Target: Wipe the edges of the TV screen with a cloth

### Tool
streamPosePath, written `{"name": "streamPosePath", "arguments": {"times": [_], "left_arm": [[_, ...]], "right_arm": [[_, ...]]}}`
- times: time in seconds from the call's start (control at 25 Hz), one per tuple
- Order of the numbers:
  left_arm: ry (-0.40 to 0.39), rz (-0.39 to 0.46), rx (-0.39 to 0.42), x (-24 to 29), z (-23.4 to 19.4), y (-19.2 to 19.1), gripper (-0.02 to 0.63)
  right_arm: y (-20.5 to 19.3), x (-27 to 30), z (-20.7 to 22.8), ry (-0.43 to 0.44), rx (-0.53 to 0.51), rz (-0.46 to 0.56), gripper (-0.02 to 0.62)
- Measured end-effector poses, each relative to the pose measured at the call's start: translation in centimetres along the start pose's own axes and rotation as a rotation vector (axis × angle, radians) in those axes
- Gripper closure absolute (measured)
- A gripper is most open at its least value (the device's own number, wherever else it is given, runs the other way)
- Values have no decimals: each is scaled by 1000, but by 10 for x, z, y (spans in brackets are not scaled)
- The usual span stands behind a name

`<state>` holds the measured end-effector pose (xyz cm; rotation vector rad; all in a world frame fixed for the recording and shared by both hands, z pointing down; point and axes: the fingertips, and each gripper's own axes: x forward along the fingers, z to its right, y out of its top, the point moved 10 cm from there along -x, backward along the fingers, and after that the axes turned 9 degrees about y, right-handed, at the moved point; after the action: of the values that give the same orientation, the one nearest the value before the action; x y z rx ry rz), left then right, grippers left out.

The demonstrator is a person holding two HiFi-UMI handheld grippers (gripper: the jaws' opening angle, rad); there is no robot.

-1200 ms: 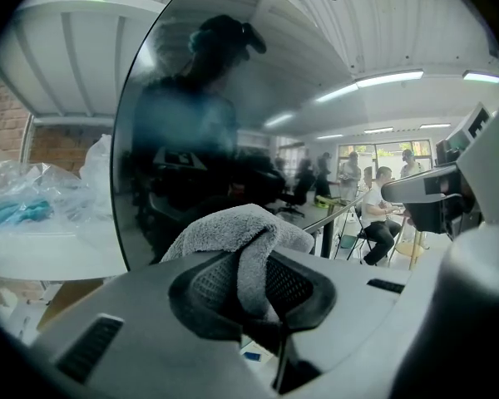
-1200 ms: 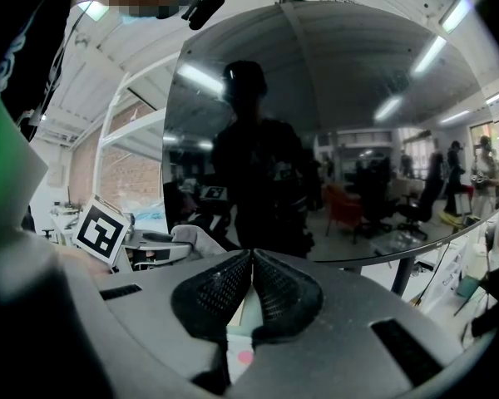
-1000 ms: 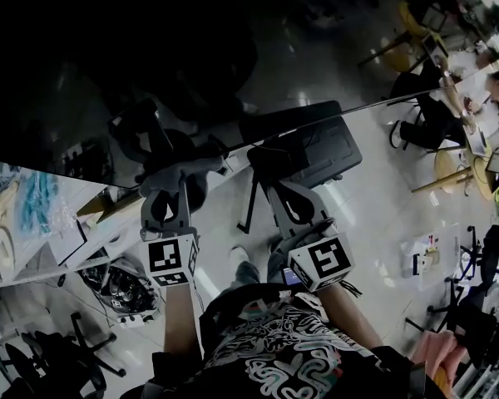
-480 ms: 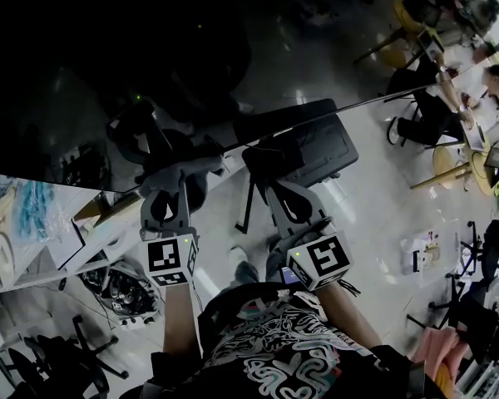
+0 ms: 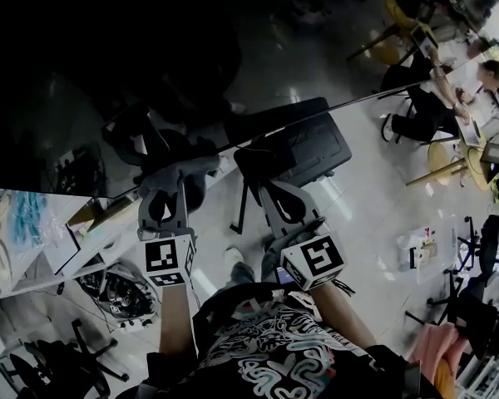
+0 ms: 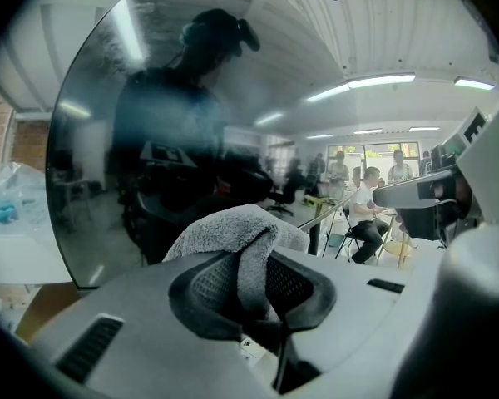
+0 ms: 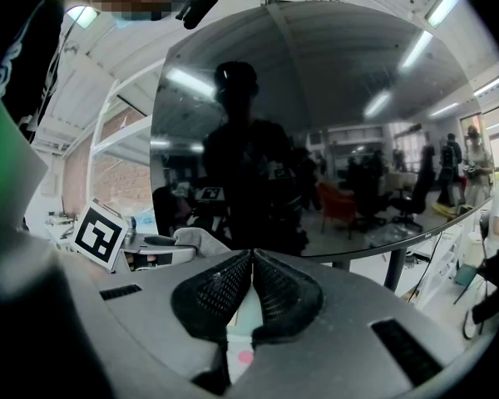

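Two grippers: hovering beside dark glossy TV screen (image 7: 333, 98).
Left gripper (image 6: 254, 273): pinching fluffy grey cloth (image 6: 224, 227).
Right gripper (image 7: 251, 260): jaws touching, empty.

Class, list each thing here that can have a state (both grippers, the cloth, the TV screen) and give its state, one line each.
left gripper: shut on the grey fluffy cloth.
grey fluffy cloth: bunched, pinched between the left jaws, sticking out past them towards the screen.
right gripper: shut, nothing between its jaws.
large dark glossy TV screen: off, mirroring the room and the person.
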<state>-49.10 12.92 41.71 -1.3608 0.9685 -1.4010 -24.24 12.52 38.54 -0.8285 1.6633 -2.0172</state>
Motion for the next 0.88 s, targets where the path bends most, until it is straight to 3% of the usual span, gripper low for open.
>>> {"name": "streamPosePath", "arguments": {"times": [0.88], "left_arm": [[-64, 3, 2, 18, 31, 13, 535]], "right_arm": [[3, -7, 25, -32, 19, 2, 566]]}}
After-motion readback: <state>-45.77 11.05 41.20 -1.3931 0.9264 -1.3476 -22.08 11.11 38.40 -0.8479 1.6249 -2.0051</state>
